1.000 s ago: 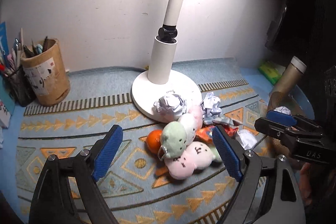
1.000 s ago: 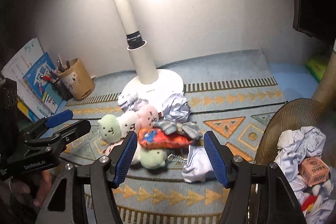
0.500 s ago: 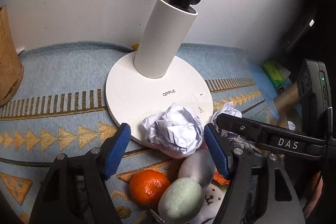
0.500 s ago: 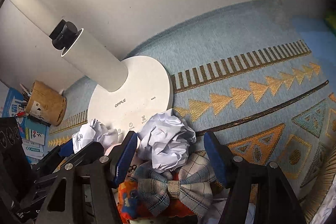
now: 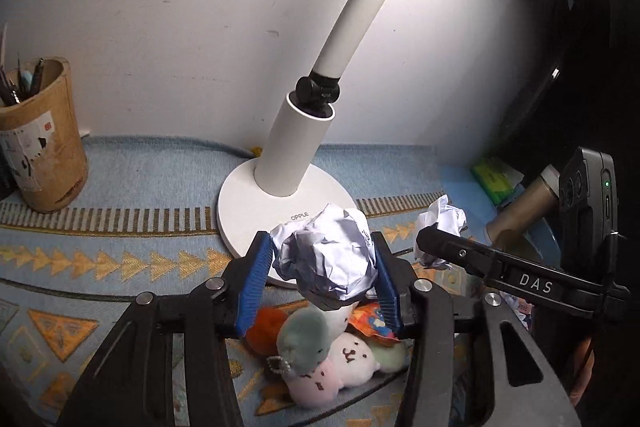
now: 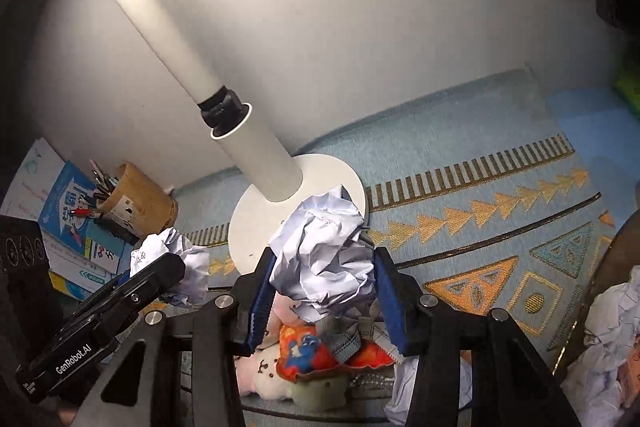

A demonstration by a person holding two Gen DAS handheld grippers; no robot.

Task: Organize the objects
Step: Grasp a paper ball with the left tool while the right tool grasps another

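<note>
Two crumpled paper balls were up off the blue patterned mat (image 5: 120, 187), one in each gripper, and the mat itself covered the whole desk under a white wall. The white desk lamp (image 5: 296, 151) stood at the back, its round base flat on the mat and its curved arm rising to a lit head overhead. At the far left a tan pen holder (image 5: 40, 135) held pens and pencils, with books (image 6: 68, 223) leaning beside it in the right wrist view. The left gripper (image 5: 320, 279) had just been closing, and its blue pads pressed on both sides of a crumpled paper ball (image 5: 328, 259) held in front of the lamp base. The right gripper (image 6: 324, 291) had likewise been closing and clamped a second crumpled paper ball (image 6: 324, 259) between its pads, above the toys. Below both grippers lay a heap of plush toys (image 5: 332, 355), pink, white and green, touching one another, with an orange (image 5: 260, 327) at its left edge and a red snack packet (image 6: 308, 351) under a checked bow (image 6: 344, 335). A wire basket (image 6: 600, 267) at the right edge held more crumpled paper.
</note>
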